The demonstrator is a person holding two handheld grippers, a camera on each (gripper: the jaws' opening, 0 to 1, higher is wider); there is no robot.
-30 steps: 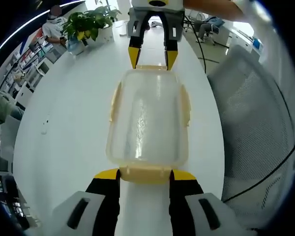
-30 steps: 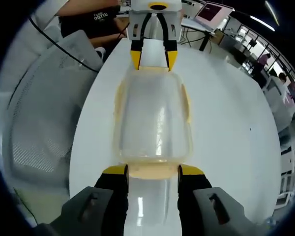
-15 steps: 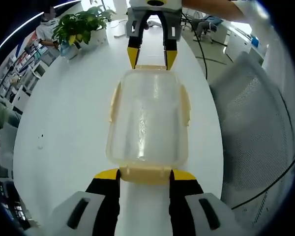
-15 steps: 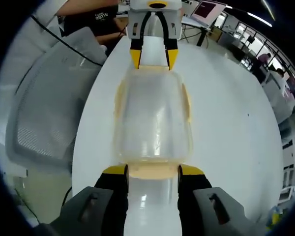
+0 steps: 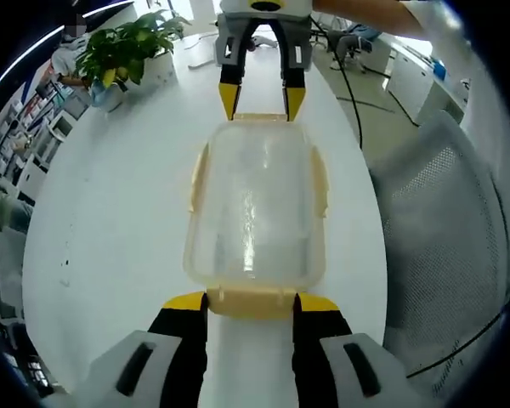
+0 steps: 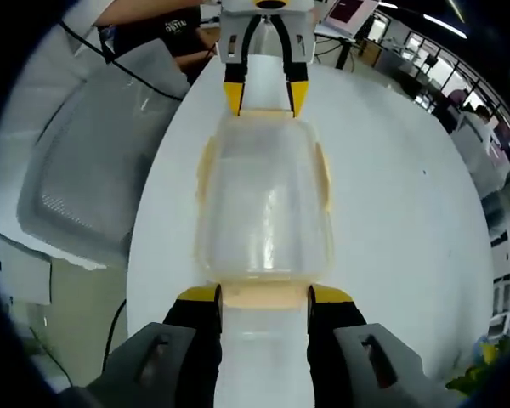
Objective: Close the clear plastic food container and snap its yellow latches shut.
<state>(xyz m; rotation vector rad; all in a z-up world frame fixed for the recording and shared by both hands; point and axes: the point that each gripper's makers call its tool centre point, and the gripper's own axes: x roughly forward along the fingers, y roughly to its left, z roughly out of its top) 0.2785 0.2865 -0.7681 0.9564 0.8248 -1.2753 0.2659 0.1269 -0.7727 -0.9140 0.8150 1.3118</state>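
Both hand-held grippers straddle end latches of the closed container, jaws apart; left view adds a plant.

An open-plan office: mesh chair, potted plant, laptop, long white table.

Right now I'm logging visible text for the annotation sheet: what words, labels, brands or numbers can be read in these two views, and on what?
White print on a person's dark shirt, top of the right gripper view: too blurred to read.
Clear container and its yellow latches: no text visible.
Left gripper and right gripper: no markings readable.
Nothing else is legible.
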